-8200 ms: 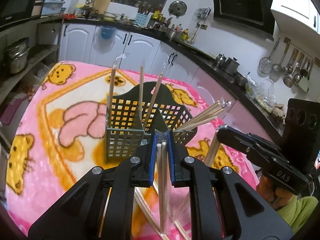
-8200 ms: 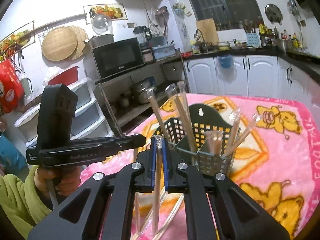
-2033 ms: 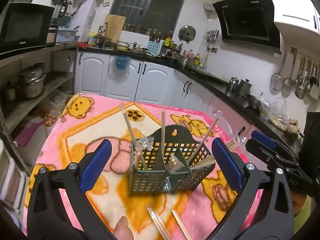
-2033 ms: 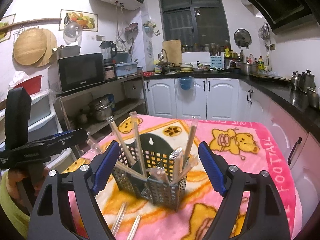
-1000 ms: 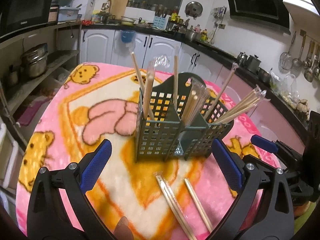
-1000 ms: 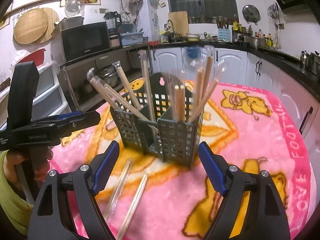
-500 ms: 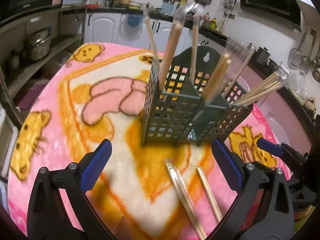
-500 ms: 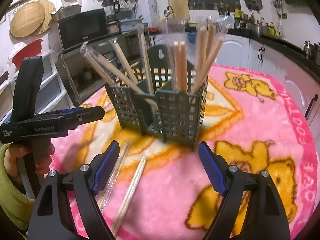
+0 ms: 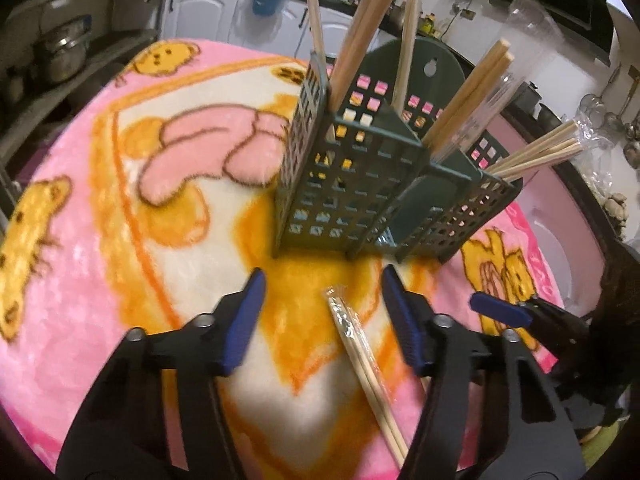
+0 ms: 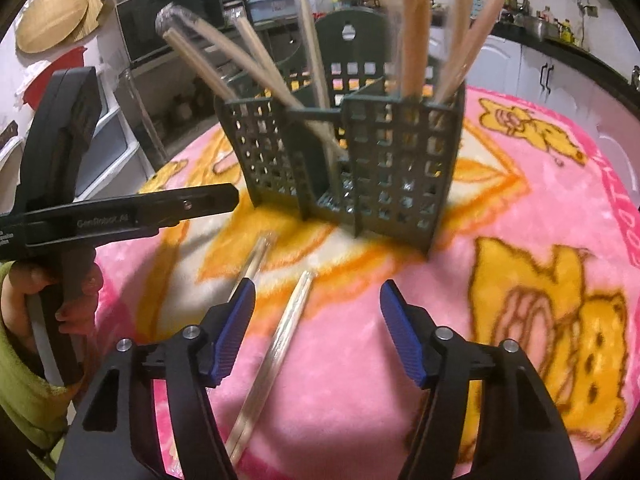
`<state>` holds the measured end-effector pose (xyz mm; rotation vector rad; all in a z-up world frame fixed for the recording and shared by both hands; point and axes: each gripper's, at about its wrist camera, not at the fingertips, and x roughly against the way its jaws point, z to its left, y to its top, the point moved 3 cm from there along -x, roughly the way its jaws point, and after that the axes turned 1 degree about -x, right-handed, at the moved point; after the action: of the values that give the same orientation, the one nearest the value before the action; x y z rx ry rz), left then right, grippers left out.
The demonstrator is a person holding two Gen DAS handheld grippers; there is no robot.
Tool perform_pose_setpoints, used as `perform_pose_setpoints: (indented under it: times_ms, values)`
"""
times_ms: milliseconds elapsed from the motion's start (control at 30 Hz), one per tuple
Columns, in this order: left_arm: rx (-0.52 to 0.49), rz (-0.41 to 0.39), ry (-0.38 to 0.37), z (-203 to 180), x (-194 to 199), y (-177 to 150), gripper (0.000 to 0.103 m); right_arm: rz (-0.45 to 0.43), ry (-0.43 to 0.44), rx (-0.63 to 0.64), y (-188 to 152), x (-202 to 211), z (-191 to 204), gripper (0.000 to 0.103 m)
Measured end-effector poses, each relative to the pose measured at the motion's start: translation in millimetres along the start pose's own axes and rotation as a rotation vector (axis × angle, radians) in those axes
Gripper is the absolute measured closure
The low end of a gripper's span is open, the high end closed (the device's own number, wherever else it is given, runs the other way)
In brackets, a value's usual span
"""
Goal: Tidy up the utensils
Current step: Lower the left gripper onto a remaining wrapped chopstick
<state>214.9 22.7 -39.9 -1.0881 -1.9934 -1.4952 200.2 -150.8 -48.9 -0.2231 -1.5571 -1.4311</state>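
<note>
Now both grippers' jaws, left (image 9: 322, 300) and right (image 10: 316, 312), close around untouched chopsticks (image 9: 366, 364).

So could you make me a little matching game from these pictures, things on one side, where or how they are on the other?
Things:
1. Dark green holder
2. Wrapped chopsticks
3. Left tongs
4. Blanket

States:
A. Lying flat between blue pads
B. Pink, with yellow bears
C. Standing, chopsticks sticking out
D. Closing around a pair, pads not touching it yet

Pairs: 1-C, 2-A, 3-D, 4-B
</note>
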Motion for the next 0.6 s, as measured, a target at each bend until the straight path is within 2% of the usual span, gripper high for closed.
perform_pose_setpoints:
  times_ms: [100, 233, 467, 600]
  values:
    - [0.012, 0.023, -0.012, 2, -6, -3, 0.057, 0.033, 0.009, 0.004, -3, -11, 3, 0.049]
    - [0.022, 0.053, -0.033, 2, -15, -6, 0.064, 0.070, 0.010, -0.001, -4, -23, 6, 0.055]
    - [0.023, 0.091, -0.056, -2, -27, -8, 0.064, 0.084, -0.007, 0.019, -1, -38, 9, 0.056]
    - [0.019, 0.110, -0.049, -3, -36, -9, 0.064, 0.086, -0.032, 0.033, 1, -44, 9, 0.061]
